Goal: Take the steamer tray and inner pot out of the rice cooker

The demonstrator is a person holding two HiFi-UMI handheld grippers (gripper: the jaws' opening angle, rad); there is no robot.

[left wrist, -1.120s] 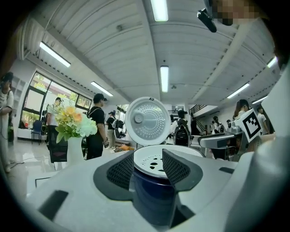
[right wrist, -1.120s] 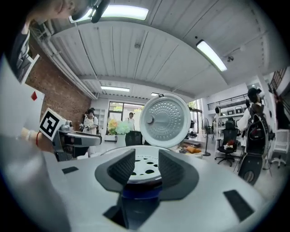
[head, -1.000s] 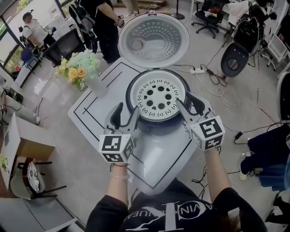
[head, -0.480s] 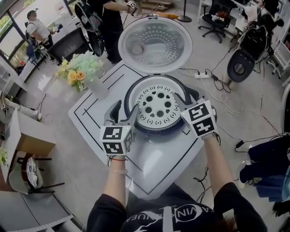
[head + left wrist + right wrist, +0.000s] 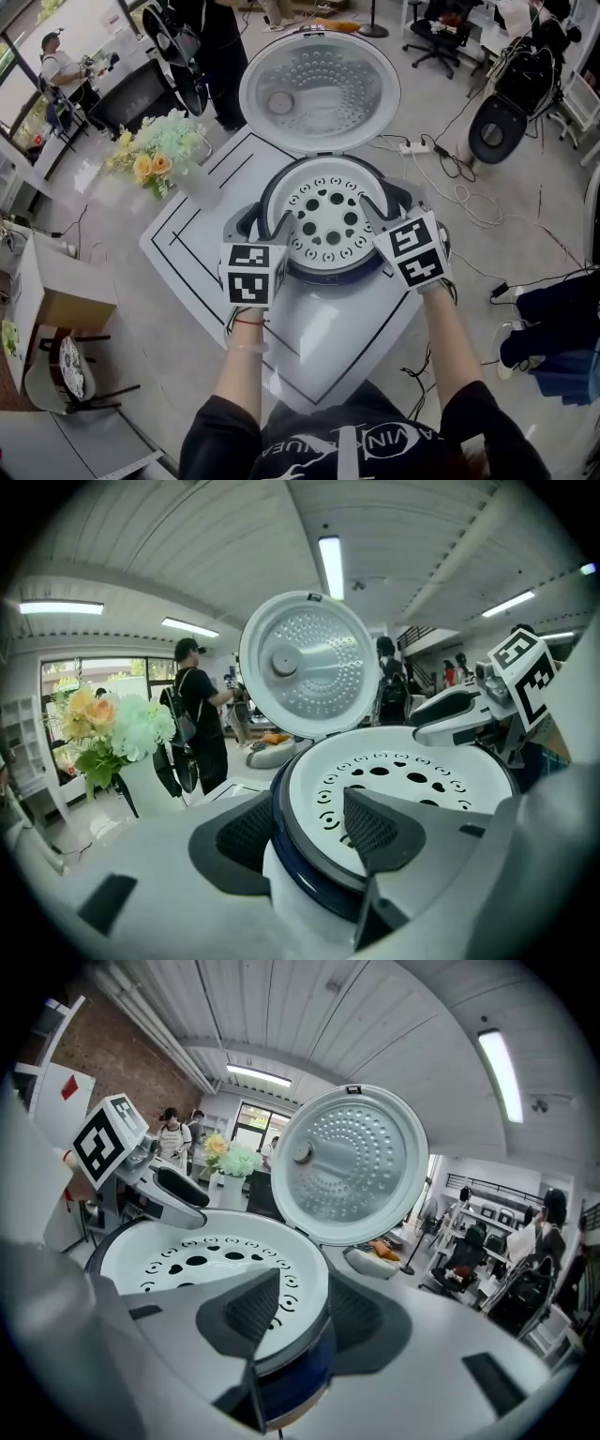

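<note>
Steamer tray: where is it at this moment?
In the head view the steamer tray sits centre frame in the top of the rice cooker, in front of the open lid, with the left gripper and right gripper straddling the rim on either side.

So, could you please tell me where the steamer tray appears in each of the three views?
Head view: the steamer tray sits at the centre.
Left gripper view: it is right of centre, in the lower half.
Right gripper view: it is at the lower left.
Shared landmark: the open lid, beyond the tray in all three.
</note>
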